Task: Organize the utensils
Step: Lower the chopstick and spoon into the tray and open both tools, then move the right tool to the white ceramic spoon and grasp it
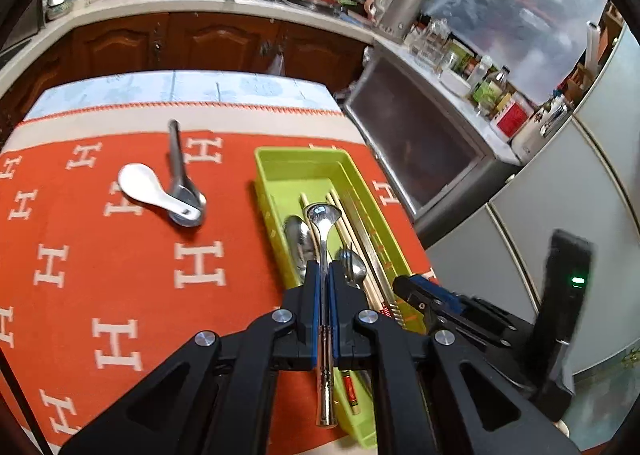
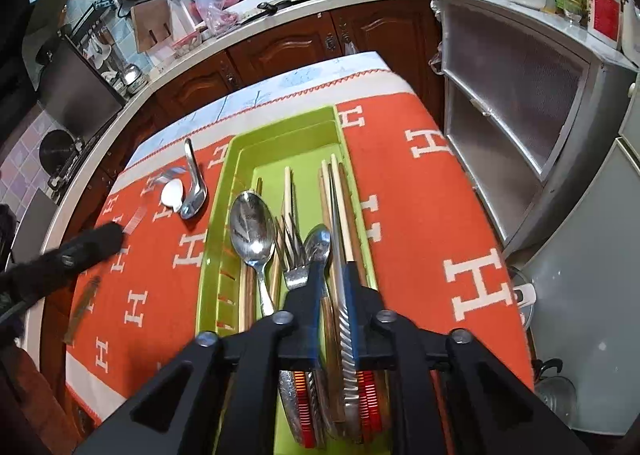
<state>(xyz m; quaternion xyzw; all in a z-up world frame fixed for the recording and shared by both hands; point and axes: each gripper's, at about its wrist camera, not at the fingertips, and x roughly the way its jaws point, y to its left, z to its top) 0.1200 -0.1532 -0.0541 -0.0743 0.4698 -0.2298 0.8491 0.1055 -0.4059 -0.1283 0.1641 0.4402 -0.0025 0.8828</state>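
Orange cloth [image 1: 120, 295] covers the table so loose pieces show clearly. Green tray [image 1: 276, 159] sits ahead of both grippers, already holding spoons, fork, chopsticks. Left gripper [image 1: 324, 275] is clamped on a metal spoon [image 1: 322, 215], handle along the fingers, held over the tray, likely for dropping in. Right gripper [image 2: 334, 275] pinches a chopstick [image 2: 336, 207] lengthwise over the tray's right lane. White spoon [image 1: 140, 185] and ladle [image 1: 182, 191] lie touching, ahead-left, unsorted.

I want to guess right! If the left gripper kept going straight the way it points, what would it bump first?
Probably the spoons and chopsticks in the green tray. The left gripper, shut on a metal spoon, points along the tray over them; height is hard to judge.
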